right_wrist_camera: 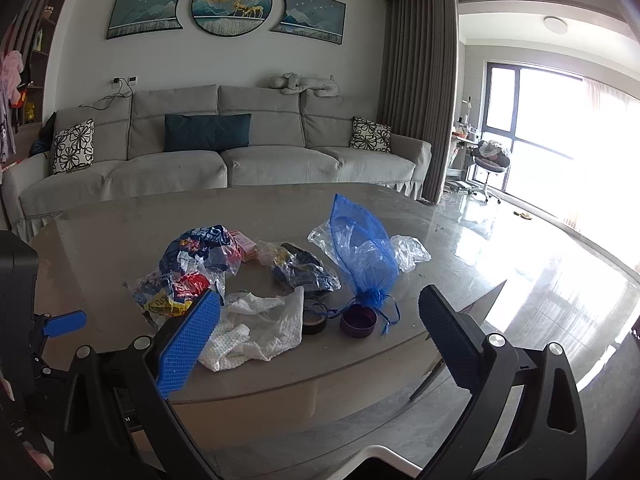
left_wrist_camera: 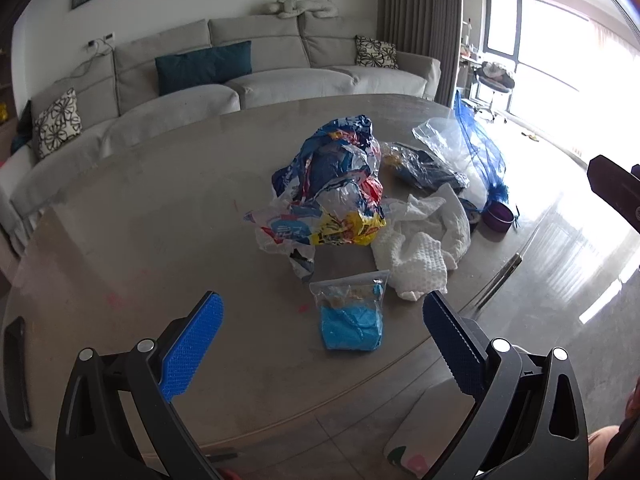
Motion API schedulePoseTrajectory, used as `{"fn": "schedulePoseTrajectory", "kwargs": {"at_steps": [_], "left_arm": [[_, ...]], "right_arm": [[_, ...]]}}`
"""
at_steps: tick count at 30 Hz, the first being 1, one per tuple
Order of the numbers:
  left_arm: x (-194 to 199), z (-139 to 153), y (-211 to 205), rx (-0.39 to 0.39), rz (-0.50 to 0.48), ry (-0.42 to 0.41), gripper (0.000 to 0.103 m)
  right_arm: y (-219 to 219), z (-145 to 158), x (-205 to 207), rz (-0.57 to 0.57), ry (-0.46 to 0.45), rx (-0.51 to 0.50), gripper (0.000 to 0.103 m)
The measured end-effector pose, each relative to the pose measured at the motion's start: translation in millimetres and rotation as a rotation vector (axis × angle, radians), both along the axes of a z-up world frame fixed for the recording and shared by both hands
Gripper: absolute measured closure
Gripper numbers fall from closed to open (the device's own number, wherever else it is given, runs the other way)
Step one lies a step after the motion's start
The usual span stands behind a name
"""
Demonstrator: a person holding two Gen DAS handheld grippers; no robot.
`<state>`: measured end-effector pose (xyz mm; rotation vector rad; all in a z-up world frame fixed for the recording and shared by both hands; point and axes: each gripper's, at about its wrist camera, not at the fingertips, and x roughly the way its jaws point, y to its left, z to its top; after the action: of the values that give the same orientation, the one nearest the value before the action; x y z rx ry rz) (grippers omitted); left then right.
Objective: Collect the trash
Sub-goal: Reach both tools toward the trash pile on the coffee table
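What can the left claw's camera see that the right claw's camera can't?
Only the left view shows a zip bag with something blue inside, lying nearest the open left claw. Only the right view shows a pink box behind the wrappers, and the wall pictures whole. Both show the wrappers, white cloth, blue mesh bag, purple lid and sofa.

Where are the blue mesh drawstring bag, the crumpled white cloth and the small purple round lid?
Blue mesh drawstring bag [right_wrist_camera: 362,248], right wrist view, on its middle.
Crumpled white cloth [right_wrist_camera: 264,330], right wrist view, centre folds.
Small purple round lid [right_wrist_camera: 358,322], right wrist view, inner face.
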<state>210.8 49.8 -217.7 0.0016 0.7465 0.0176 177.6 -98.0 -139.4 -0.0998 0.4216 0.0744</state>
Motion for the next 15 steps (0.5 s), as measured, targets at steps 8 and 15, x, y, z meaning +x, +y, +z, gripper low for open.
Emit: {"fn": "schedulePoseTrajectory", "kwargs": {"at_steps": [8,15], "left_arm": [[26,-35,6,-0.014,0.041,0.076,0.004],[35,-49,3,-0.018,0.067,0.095,0.004]], "right_arm": [[14,-6,19,0.035,0.019,-0.028,0.004],[22,-10,32,0.050,0.043,-0.035,0.004]]}}
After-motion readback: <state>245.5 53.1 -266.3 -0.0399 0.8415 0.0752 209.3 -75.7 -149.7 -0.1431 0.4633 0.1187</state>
